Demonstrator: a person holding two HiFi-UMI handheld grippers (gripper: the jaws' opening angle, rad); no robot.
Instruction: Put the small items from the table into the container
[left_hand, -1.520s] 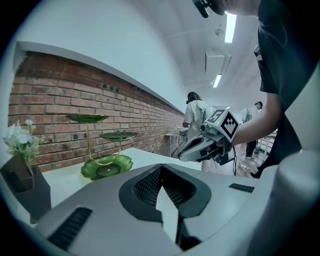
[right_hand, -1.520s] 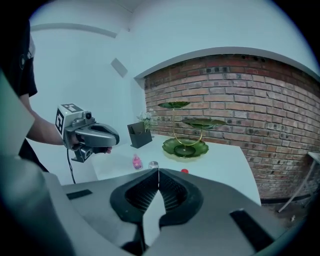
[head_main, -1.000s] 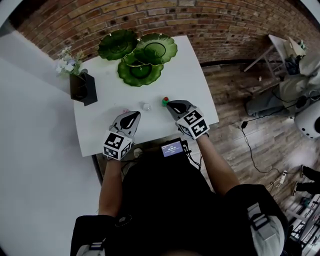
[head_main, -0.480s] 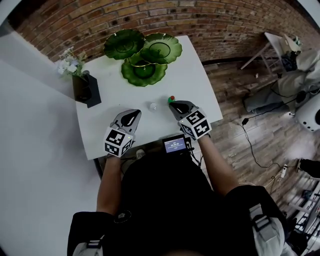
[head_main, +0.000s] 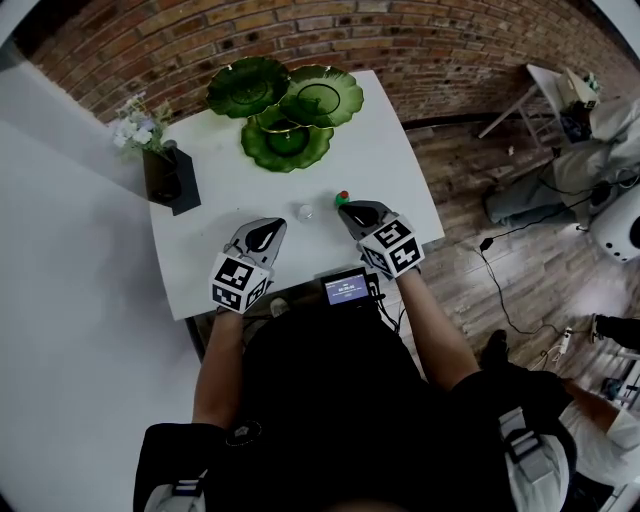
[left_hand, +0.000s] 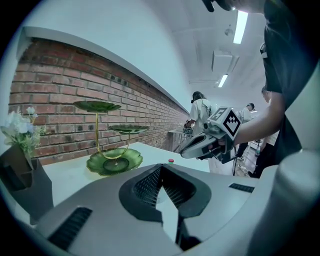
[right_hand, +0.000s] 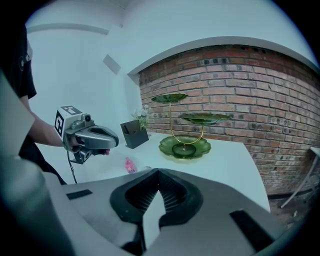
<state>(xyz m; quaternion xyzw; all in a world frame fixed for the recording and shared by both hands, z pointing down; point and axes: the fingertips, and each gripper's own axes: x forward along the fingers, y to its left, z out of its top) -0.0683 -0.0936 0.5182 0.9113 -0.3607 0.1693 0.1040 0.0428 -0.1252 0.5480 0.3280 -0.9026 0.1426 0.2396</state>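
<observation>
Nothing is getting stowed yet: the left hand-held gripper (head_main: 272, 226) and right hand-held gripper (head_main: 345, 208) are hovering closed and empty, small items (head_main: 304, 212) still lying on the tabletop (head_main: 230, 190).

the pale item (head_main: 305, 212) is too small to identify.

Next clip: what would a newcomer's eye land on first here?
The green tiered dish stand stands out at the far end of the white table, against the brick wall. Nearer the person, the left gripper and right gripper hover shut and empty, with a small clear item between them and a red-and-green item just beyond the right gripper's tip.
</observation>
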